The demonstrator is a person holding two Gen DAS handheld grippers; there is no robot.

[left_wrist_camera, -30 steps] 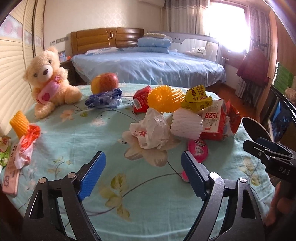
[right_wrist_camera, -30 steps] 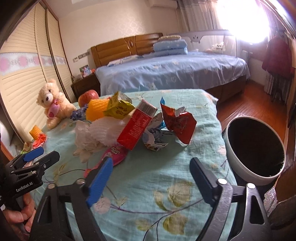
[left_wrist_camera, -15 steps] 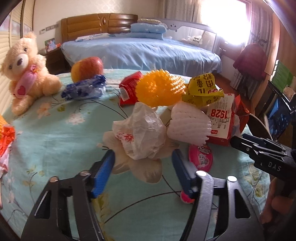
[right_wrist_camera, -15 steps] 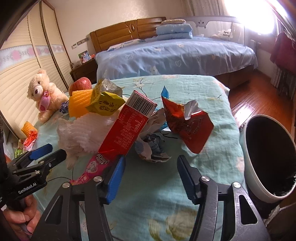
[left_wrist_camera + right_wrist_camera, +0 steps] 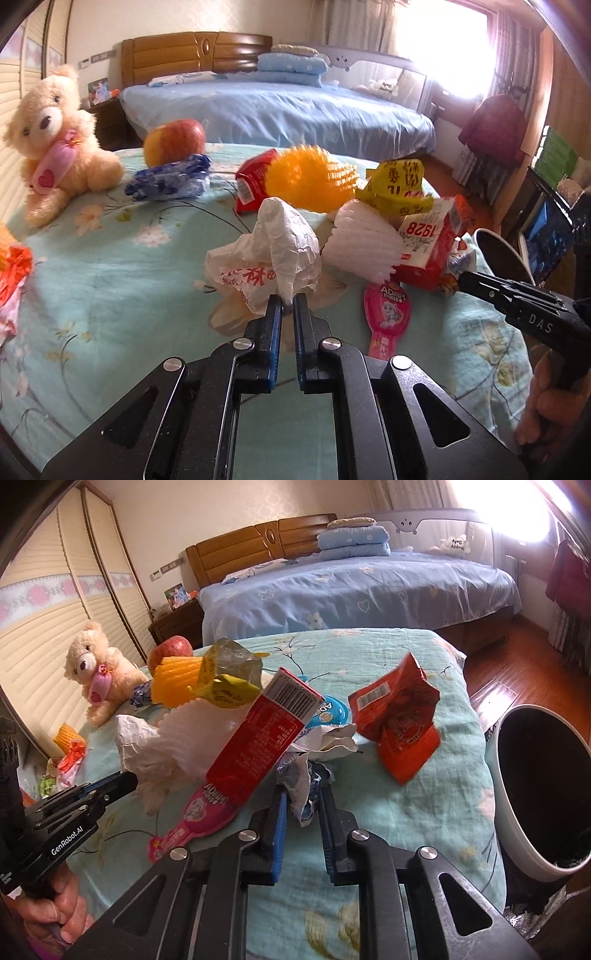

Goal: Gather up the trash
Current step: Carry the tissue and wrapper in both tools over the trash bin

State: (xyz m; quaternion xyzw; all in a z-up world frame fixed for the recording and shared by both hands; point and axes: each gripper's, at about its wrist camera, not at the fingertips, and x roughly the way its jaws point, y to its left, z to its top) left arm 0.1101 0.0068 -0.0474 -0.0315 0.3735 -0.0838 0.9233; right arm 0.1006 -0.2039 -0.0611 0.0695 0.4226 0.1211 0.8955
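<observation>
Trash lies heaped on a table with a light blue floral cloth (image 5: 110, 280). My left gripper (image 5: 289, 303) is shut on the near edge of a crumpled white plastic bag (image 5: 269, 254) with red print. My right gripper (image 5: 303, 799) is shut on a crumpled white and blue wrapper (image 5: 306, 771). Around them lie a red carton (image 5: 258, 746), white foam netting (image 5: 360, 251), a pink sachet (image 5: 386, 314), a yellow wrapper (image 5: 397, 188), a red snack bag (image 5: 400, 723) and an orange spiky ball (image 5: 310, 181).
A white bin with a black inside (image 5: 539, 794) stands right of the table, below its edge. A teddy bear (image 5: 51, 144), an apple (image 5: 173, 140) and a blue wrapper (image 5: 170, 181) sit at the far left. A bed (image 5: 277, 107) lies behind.
Both grippers moved forward into the heap and closed. The left one took hold of the white plastic bag, the right one took hold of the white and blue wrapper.
</observation>
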